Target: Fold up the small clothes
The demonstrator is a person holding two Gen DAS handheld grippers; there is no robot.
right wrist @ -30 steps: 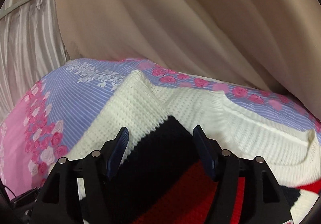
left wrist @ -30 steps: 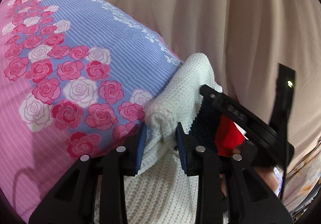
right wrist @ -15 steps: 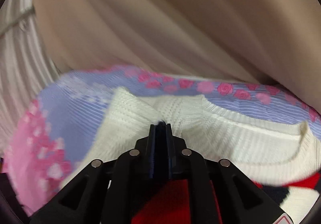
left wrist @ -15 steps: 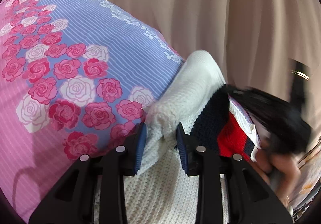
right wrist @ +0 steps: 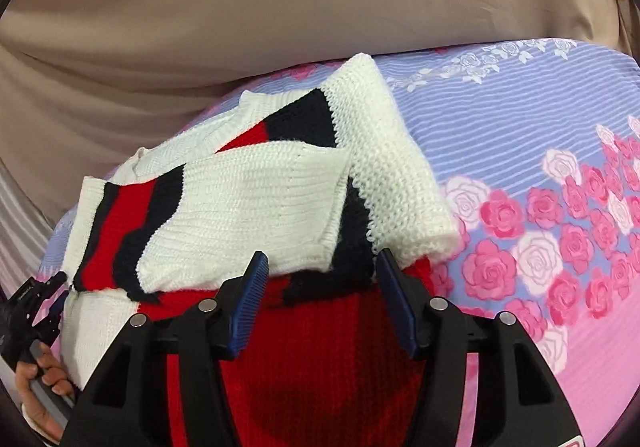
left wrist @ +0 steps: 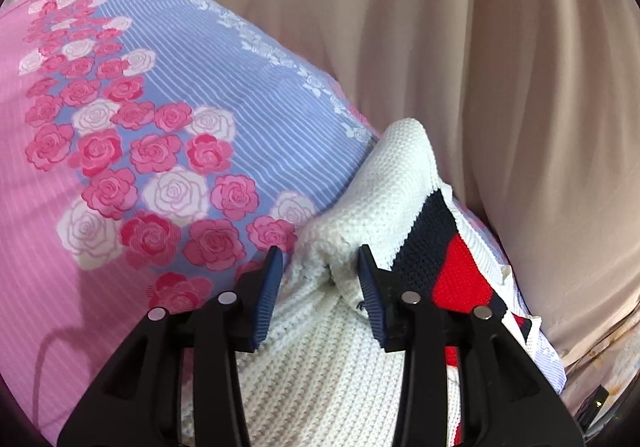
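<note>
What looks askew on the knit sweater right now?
The white knit sweater with navy and red stripes isn't squared: its folded sleeve overhangs the right edge at a slant onto the rose-print bedsheet. In the left wrist view, white knit bunches into a lump between the open left gripper fingers.

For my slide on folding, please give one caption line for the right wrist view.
Open right gripper above a white, navy and red sweater, its sleeves folded in, on a rose-print bedsheet.
</note>
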